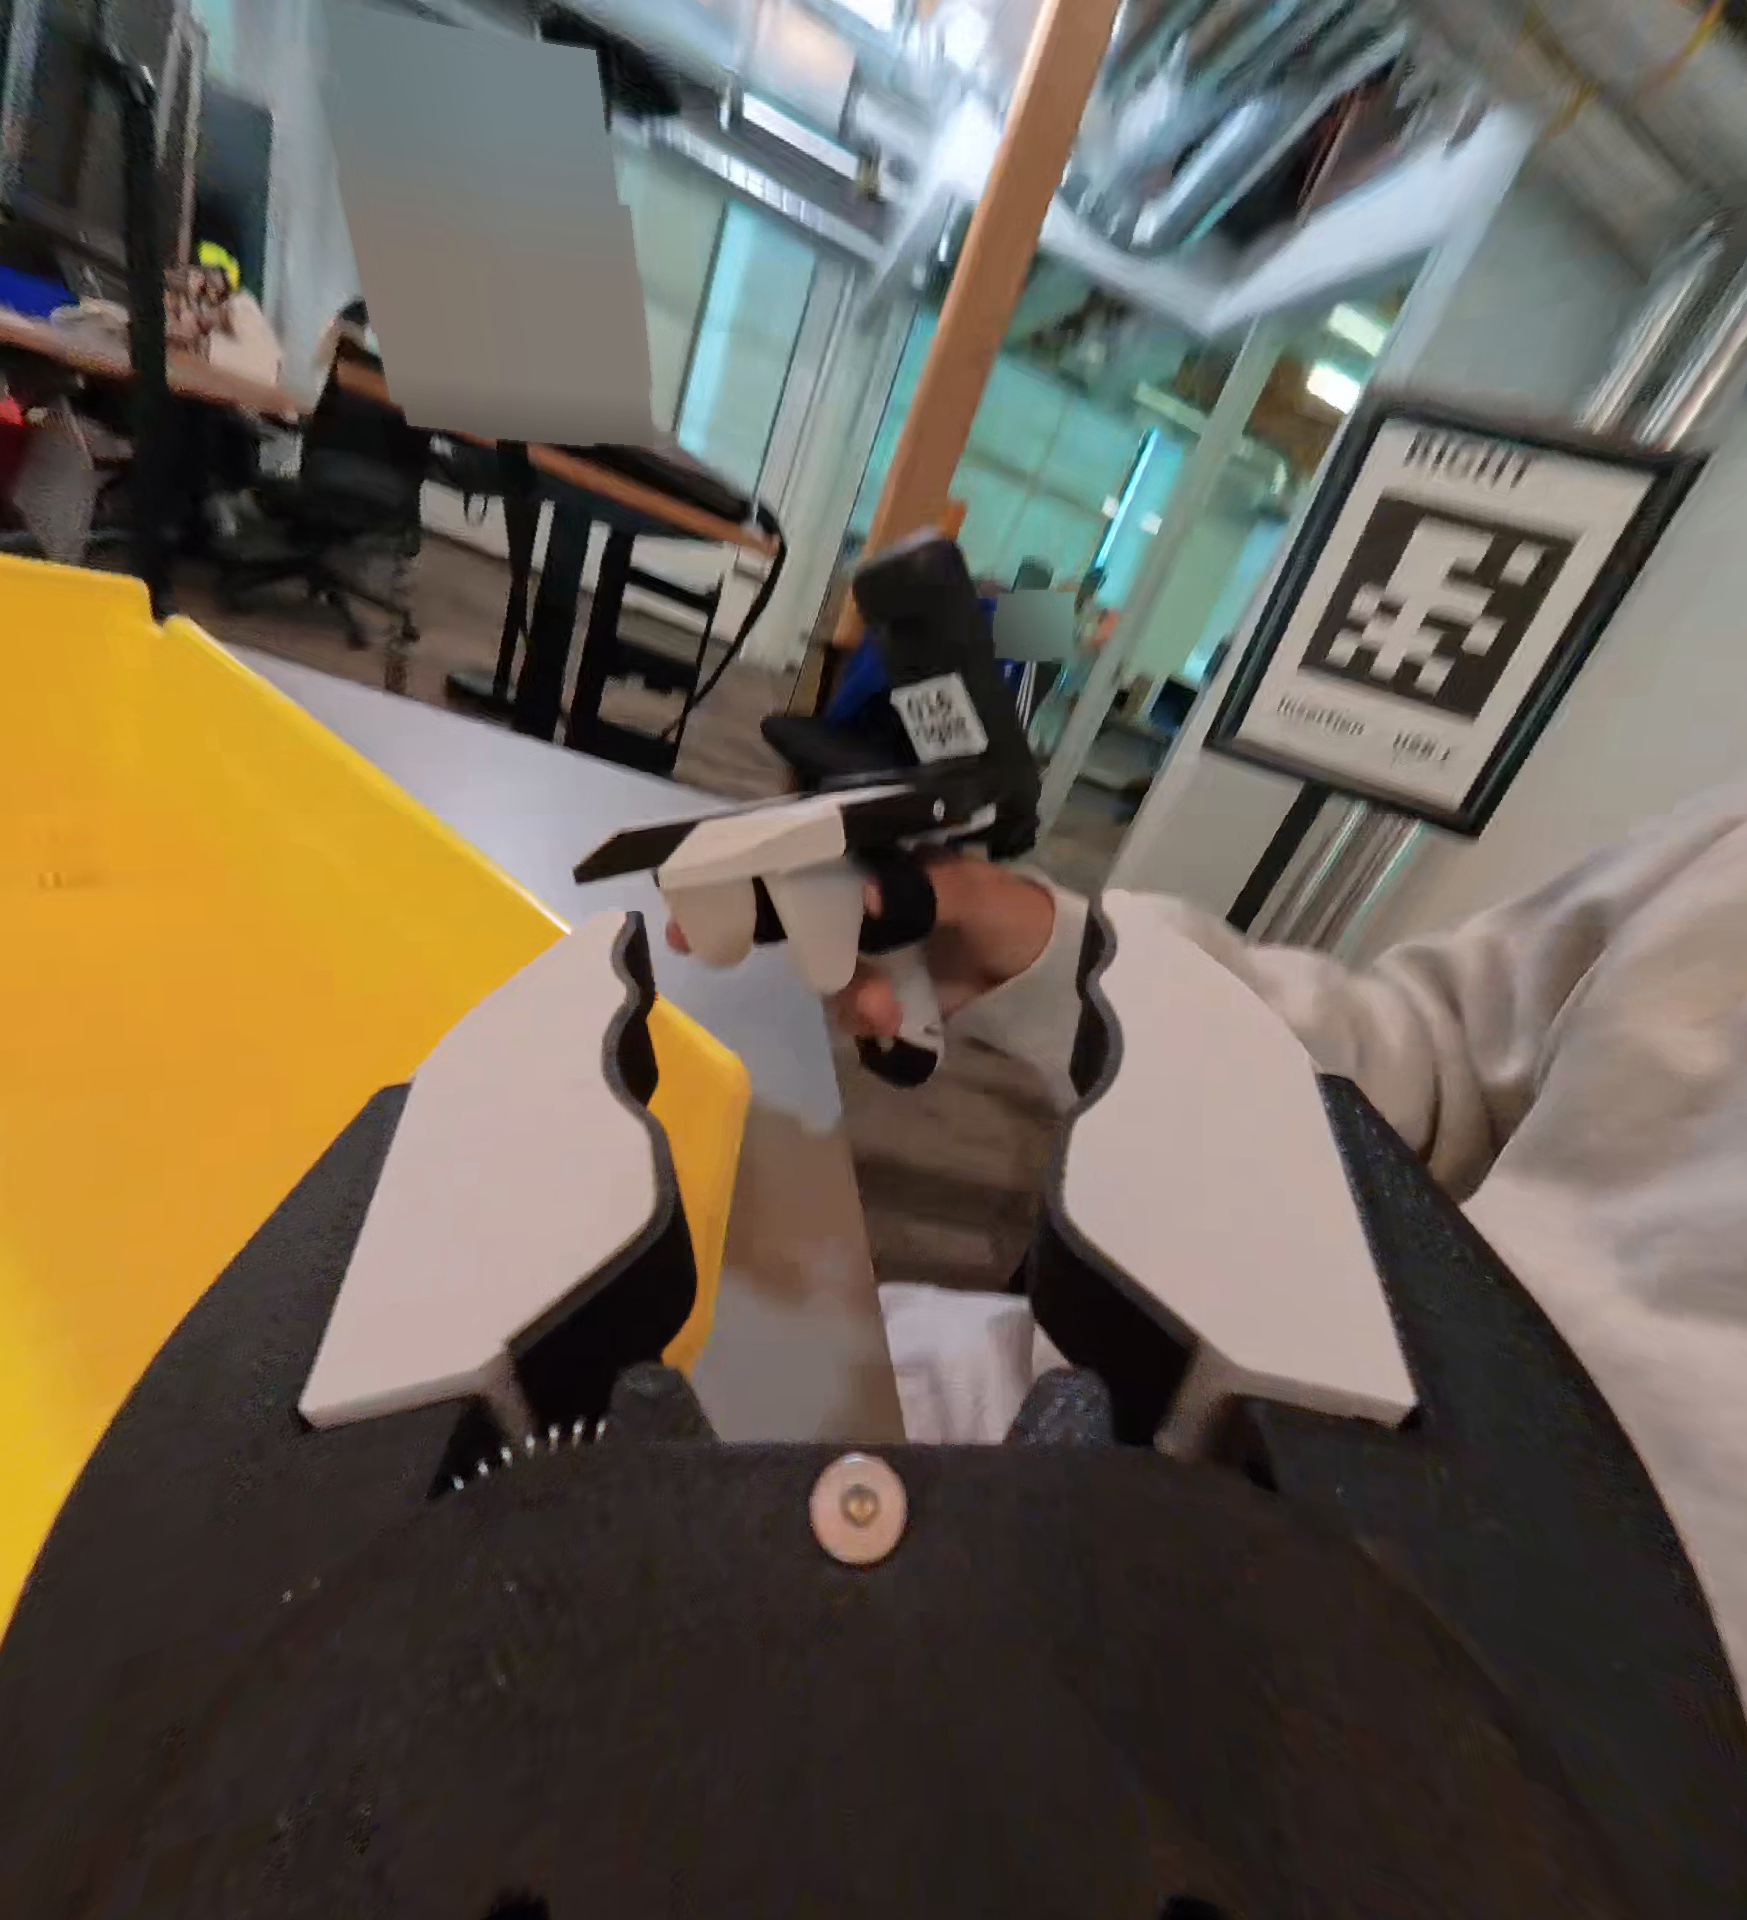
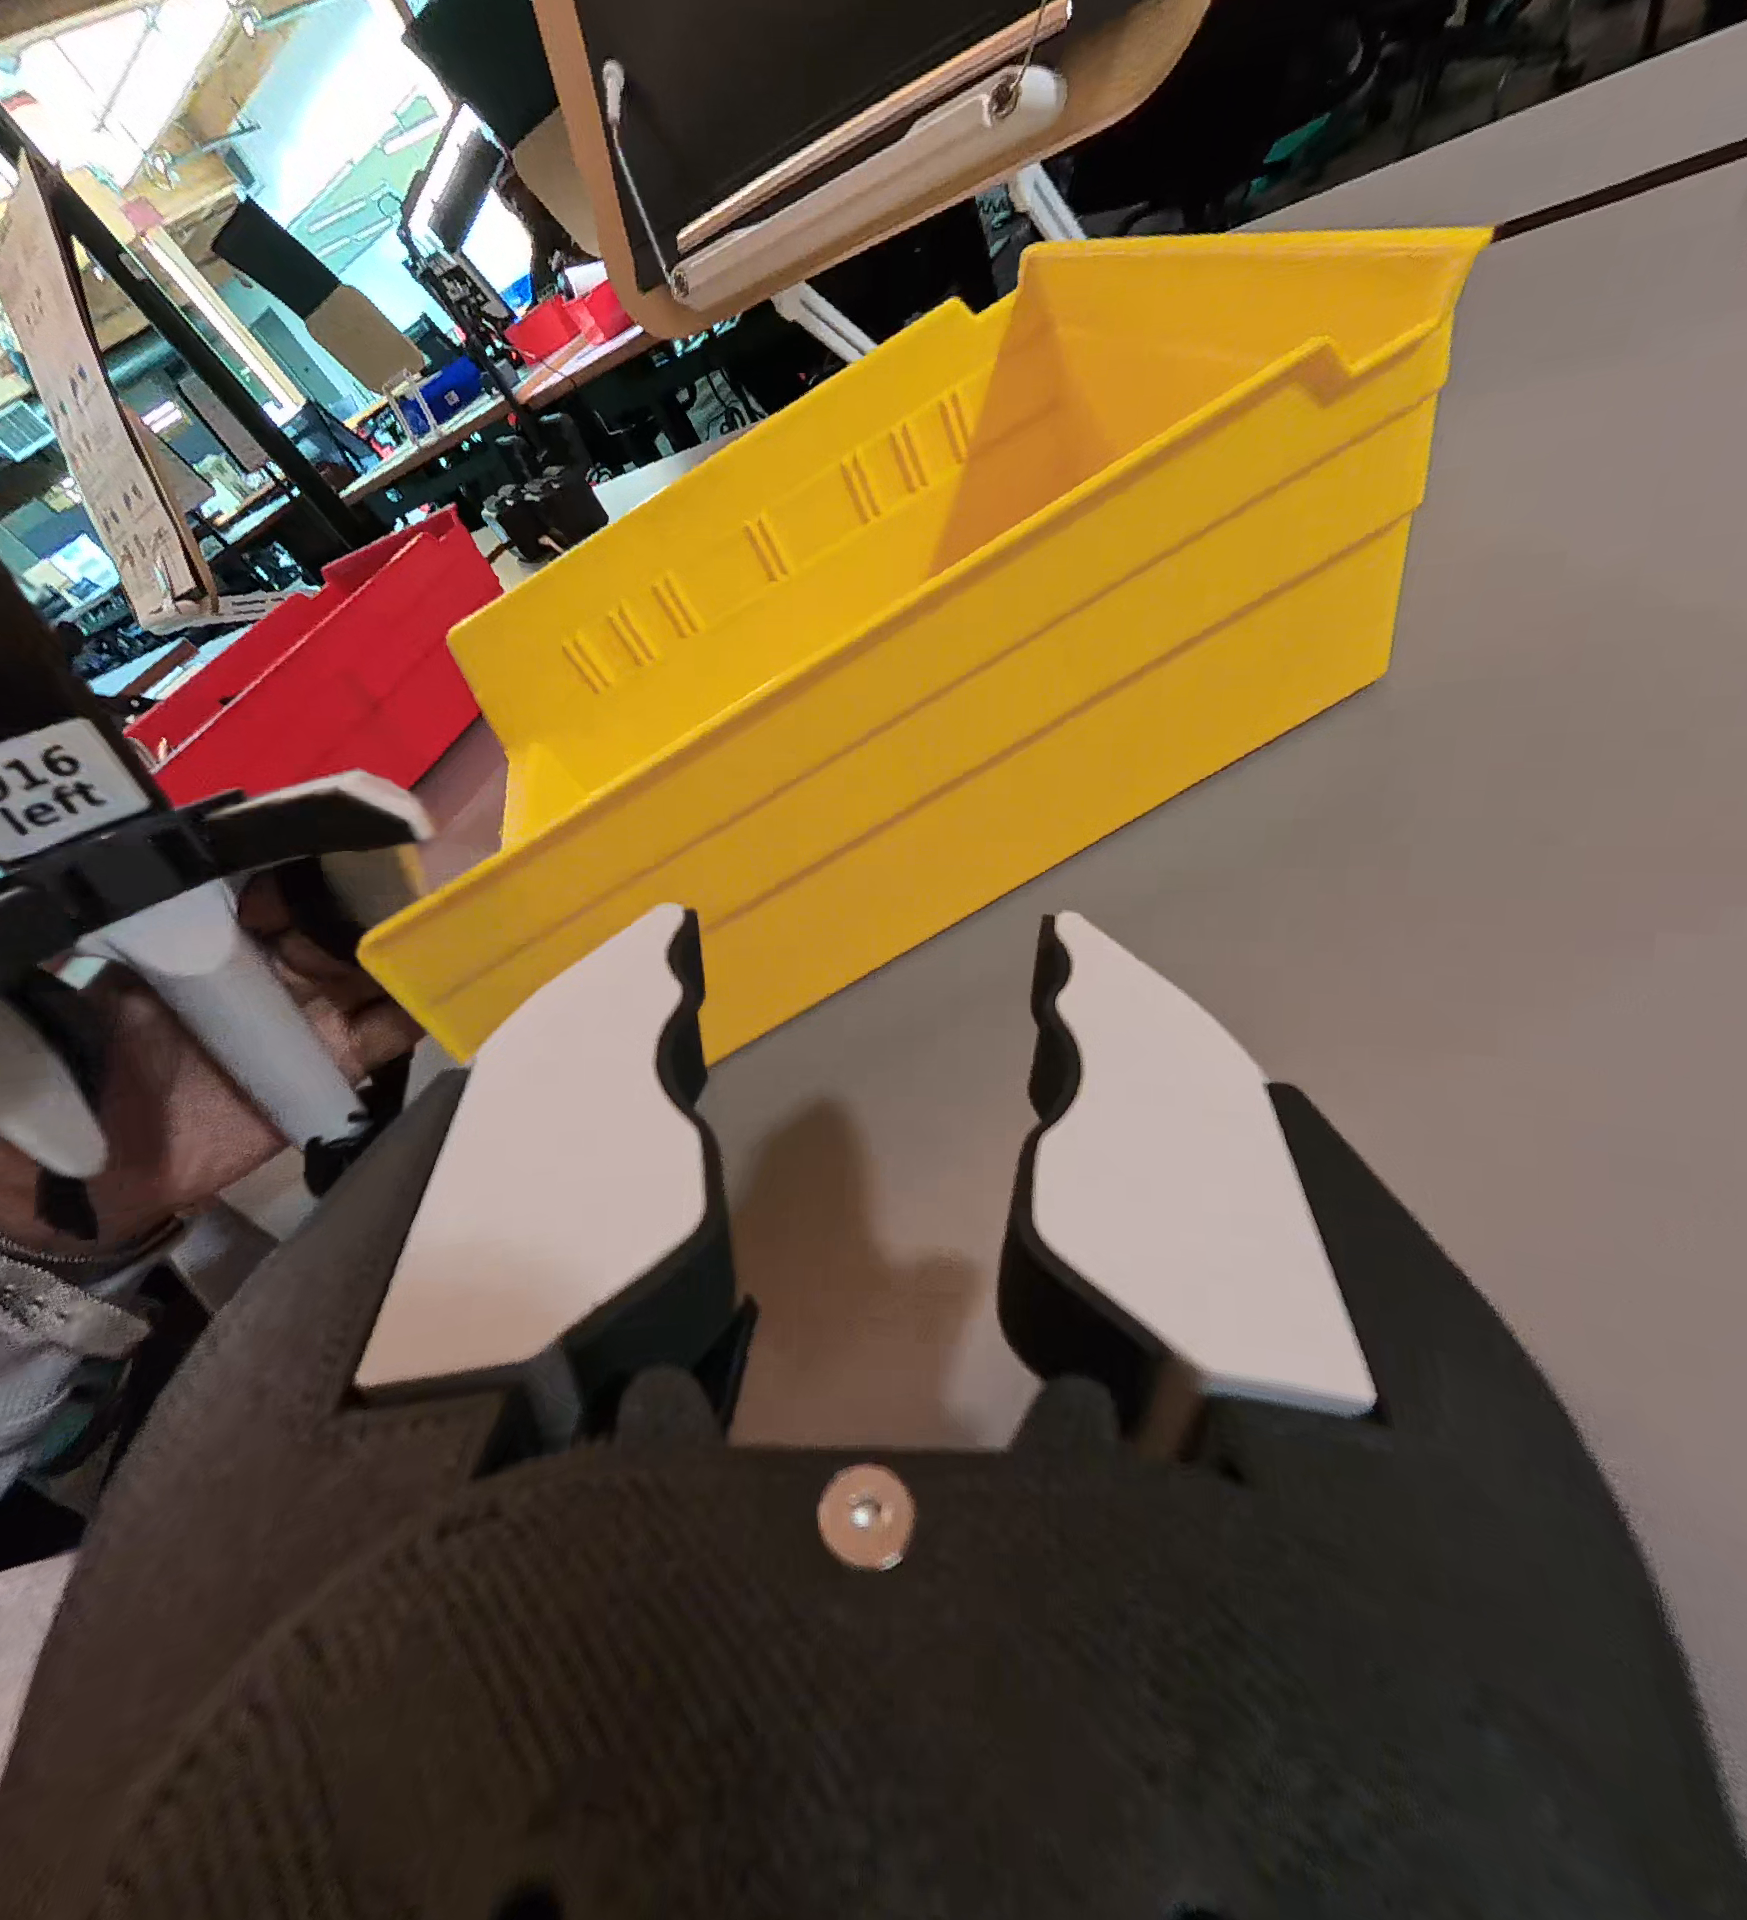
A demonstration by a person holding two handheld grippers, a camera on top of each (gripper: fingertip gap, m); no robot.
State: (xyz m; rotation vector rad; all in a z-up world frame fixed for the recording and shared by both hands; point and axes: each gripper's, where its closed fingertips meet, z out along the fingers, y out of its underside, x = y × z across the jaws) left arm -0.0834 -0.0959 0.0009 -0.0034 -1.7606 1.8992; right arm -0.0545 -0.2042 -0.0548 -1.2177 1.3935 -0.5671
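Note:
A long yellow plastic bin [image 2: 952,665] stands on a grey table [image 2: 1471,935]; what shows of its inside is bare. My right gripper [image 2: 867,925] is open and empty, held above the table just in front of the bin's near long wall. My left gripper [image 1: 864,925] is open and empty, beside the bin's corner [image 1: 173,935] at the table's edge. The right gripper also shows in the left wrist view [image 1: 744,862], held by a hand. The left gripper shows at the left of the right wrist view [image 2: 173,831].
A red bin [image 2: 329,665] lies beyond the yellow one at the left. A person's light grey sleeve [image 1: 1523,1039] fills the right of the left wrist view. A framed black-and-white marker sign [image 1: 1440,623] stands behind. Desks and office chairs [image 1: 349,499] stand farther back.

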